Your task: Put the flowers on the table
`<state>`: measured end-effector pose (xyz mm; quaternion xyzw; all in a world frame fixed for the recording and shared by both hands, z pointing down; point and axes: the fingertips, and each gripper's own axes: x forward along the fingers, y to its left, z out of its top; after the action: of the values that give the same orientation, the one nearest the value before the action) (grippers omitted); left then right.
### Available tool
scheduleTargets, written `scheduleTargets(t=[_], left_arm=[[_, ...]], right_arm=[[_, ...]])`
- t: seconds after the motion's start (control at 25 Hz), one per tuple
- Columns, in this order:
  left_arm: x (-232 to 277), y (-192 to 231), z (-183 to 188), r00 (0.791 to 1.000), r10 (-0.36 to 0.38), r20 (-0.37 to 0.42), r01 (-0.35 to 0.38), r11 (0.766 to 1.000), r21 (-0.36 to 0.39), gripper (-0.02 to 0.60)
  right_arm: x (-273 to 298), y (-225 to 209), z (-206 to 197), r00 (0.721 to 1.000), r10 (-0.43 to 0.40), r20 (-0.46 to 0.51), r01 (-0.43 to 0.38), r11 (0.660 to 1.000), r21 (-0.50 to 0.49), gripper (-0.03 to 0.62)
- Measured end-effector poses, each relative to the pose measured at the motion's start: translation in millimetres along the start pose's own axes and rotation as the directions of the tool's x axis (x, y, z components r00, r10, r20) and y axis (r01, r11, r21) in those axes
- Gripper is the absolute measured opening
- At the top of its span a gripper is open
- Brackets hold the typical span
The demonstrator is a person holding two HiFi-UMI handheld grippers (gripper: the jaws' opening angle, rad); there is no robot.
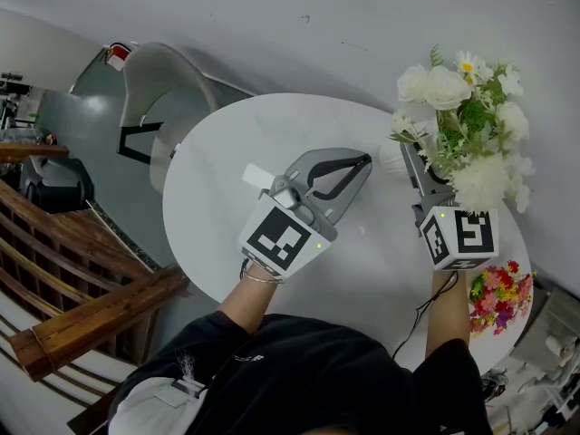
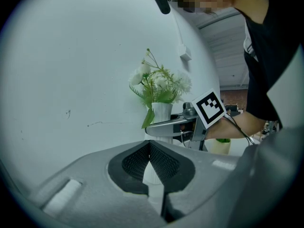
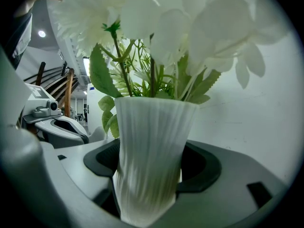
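The table [image 1: 217,152] is round, white and smooth; it serves as the reference for all positions below.

The flowers [image 1: 467,125] stand over the far right edge of the table, close to the wall; they are white blooms with green leaves, set in a white ribbed vase [image 3: 149,156]. No view shows whether the vase base rests on the table or hangs just above it.

The right gripper [image 1: 415,166] reaches in over the right side of the table; its jaws stand on either side of the vase body, closed against it below the rim. The left gripper [image 1: 349,166] hovers over the table centre; its jaws are closed tip to tip and hold nothing.

Handling judgement: the vase appears rigid and probably brittle, with a glossy wall that the ribs make less slippery; the load looks top-heavy, since the blooms spread wider than the base. The blooms and stems are soft and would crush or pull out; the vase body is the correct grip point; it should be kept upright.
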<state>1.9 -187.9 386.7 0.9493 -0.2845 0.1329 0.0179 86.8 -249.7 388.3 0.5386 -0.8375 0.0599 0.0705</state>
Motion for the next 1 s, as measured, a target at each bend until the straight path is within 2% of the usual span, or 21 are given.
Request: scheduleTargets(t=[1.0], left_arm=[[9.7,-10.4,7.0,1.0,-0.001,0.003,0.001,1.0,-0.002,-0.002]], right_arm=[[-1.6,-3.5,-3.6,1.0,-0.004,-0.012,0.003,0.999,-0.053,0.367]])
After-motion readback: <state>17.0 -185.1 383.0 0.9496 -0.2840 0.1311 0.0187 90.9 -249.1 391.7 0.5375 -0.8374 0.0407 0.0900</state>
